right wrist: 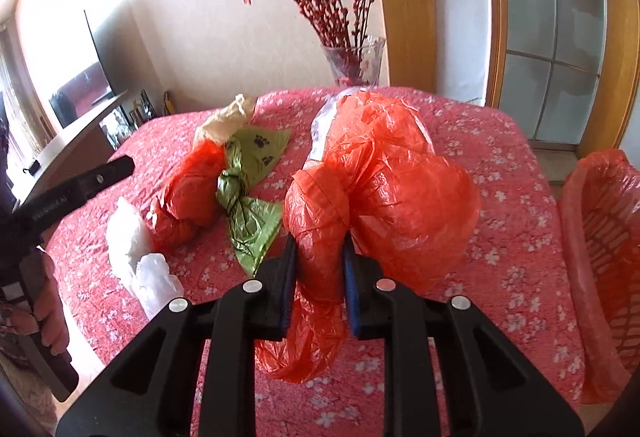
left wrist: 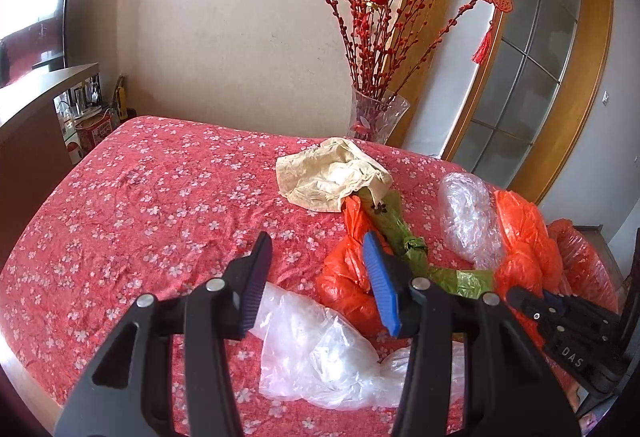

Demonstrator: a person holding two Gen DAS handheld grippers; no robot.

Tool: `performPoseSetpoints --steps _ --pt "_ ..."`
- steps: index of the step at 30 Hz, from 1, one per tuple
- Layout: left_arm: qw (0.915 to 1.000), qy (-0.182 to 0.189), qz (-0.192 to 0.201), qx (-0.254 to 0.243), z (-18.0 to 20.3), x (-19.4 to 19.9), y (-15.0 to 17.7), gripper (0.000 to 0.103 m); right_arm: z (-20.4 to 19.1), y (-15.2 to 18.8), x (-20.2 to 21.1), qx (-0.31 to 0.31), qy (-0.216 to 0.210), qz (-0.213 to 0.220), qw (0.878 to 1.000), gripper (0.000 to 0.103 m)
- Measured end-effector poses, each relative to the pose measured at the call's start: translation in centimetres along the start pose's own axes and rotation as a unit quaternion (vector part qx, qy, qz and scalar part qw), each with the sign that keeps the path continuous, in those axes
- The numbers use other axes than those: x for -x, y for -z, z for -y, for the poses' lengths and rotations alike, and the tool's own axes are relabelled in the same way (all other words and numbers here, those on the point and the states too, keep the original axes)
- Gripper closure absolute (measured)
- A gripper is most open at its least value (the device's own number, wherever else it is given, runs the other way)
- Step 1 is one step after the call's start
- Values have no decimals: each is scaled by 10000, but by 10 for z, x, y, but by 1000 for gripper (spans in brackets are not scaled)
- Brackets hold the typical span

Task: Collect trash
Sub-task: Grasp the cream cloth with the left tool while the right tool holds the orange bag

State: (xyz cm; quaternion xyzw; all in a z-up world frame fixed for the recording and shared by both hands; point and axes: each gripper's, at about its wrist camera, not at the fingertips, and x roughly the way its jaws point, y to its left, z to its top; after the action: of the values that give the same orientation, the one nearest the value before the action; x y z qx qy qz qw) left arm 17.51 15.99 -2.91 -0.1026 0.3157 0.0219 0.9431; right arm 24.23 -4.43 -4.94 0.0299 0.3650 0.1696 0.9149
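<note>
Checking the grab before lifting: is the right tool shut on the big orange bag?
Shut on it: right tool pads pinch a fold of the big orange bag.

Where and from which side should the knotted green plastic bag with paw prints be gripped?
Probably at the twisted knot of the green paw-print bag, its thickest part. Come from above: it lies flat on the floral tablecloth, its thin flared ends giving little to pinch.
</note>
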Motion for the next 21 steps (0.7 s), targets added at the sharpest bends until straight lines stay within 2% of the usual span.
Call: performPoseSetpoints --steps 6,14,21 --pt "9998 60 -141 -124 12 -13 -4 55 17 -4 16 -144 127 178 9997 82" --pt "9982 88 -496 -336 30 -44 -3 55 35 4 18 -330 228 171 9990 82" --pt "9981 118 -562 -231 31 -54 -13 55 42 6 20 -394 270 184 9987 82"
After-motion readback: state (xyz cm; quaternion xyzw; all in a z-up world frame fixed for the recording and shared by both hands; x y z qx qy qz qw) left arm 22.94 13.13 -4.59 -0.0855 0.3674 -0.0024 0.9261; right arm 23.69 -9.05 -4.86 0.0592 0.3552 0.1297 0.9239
